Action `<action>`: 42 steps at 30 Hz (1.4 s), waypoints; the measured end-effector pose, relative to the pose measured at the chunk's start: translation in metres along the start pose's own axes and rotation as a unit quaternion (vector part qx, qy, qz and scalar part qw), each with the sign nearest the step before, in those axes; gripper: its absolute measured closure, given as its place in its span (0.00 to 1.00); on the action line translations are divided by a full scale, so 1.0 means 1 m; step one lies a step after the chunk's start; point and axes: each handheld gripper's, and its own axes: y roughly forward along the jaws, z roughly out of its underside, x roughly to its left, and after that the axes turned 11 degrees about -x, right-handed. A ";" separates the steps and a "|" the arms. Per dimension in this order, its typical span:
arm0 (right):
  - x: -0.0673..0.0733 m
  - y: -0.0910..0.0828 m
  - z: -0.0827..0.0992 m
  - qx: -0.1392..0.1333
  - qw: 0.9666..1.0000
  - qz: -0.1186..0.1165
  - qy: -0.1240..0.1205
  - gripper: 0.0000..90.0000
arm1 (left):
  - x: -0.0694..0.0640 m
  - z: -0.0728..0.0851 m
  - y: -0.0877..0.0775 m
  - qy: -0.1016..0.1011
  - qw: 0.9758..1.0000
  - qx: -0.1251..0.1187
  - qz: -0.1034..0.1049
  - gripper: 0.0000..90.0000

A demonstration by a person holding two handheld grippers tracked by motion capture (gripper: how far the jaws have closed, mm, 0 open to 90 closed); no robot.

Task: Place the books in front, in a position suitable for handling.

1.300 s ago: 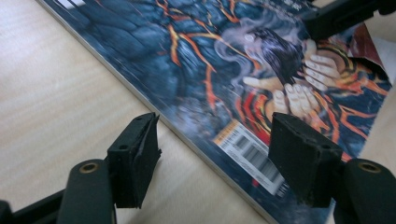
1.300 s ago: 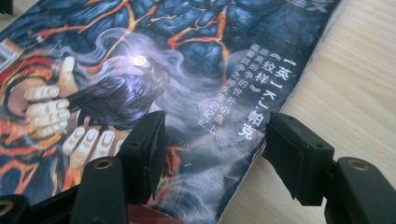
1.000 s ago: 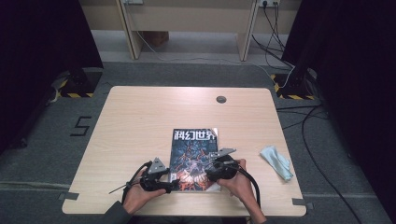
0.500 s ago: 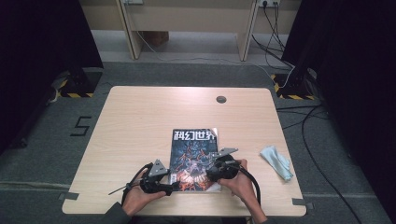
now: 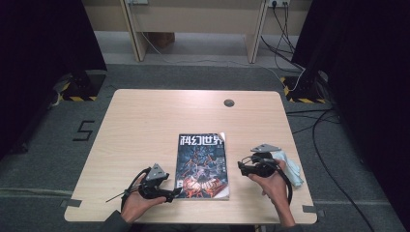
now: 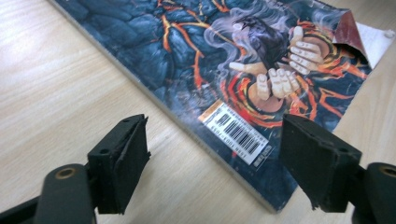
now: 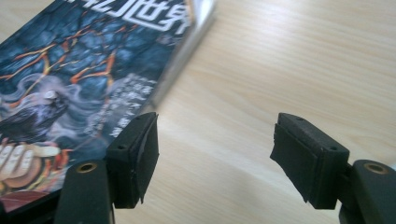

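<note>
We have a closed, glossy magazine [image 5: 203,166] with a dark blue and orange illustrated cover lying flat on the pale wooden table [image 5: 145,125], near the front edge and a little right of the middle, its title at the far end and its barcode at the near left corner. Its near right corner is curled up, showing a white page beneath.

Our left gripper [image 5: 167,194] sits at the near left corner of the magazine, its fingers [image 6: 119,165] having just been opening; they now stand well apart, with the spine edge and barcode lying between and beyond them, and the pads do not press on anything. Our right gripper [image 5: 241,169] is off to the right of the magazine, apart from it, just beside a crumpled pale blue cloth [image 5: 292,166]. Its fingers [image 7: 135,156] have also just been opening and stand wide with bare table between them and the magazine's right edge to one side.

We judge the step in hand to be letting go and regrouping for the next grip on the cover. To do it well, we should keep the left fingers low and level with the table, so one pad can slide under the spine edge rather than push the magazine away. The curled near right corner looks the easiest place for the right fingers to catch a single cover sheet; we approach it from the side and close gently, since glossy paper may slip or crease.
</note>
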 end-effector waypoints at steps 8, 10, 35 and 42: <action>-0.028 -0.015 0.004 -0.006 0.999 0.038 0.022 0.36 | 0.009 0.002 -0.001 -0.009 1.000 0.001 -0.013 0.24; -0.035 -0.018 0.006 -0.005 0.999 0.045 0.025 0.36 | 0.013 0.002 -0.003 -0.012 1.000 0.002 -0.018 0.24; -0.098 -0.046 0.033 0.023 0.990 0.119 0.070 0.43 | 0.027 0.008 -0.012 -0.025 0.999 0.016 -0.034 0.23; -0.105 -0.044 0.041 0.035 0.991 0.114 0.063 0.54 | 0.027 0.007 -0.011 -0.023 0.999 0.017 -0.032 0.23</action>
